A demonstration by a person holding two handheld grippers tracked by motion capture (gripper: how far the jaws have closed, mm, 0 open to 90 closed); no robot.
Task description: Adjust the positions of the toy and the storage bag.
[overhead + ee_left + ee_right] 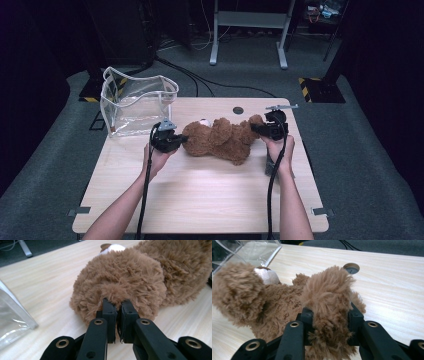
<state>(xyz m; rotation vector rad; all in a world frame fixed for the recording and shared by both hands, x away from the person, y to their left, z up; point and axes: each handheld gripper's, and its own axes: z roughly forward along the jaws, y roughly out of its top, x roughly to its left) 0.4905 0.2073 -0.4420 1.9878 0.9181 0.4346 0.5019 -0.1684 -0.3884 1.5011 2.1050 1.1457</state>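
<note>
Your forearms reached in as the left gripper (116,305) pinched fur on the bear (220,138) and the right gripper (329,316) clenched a shaggy limb; the plush lay mid-table, gripped but unlifted, the clear, stiff-sided bag (134,102) standing open beside it

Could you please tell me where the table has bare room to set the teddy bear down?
The near half of the table, between the forearms, is bare, as is the far right corner past the round hole. The far left is crowded by the clear bag; the teddy bear fills the middle.
</note>
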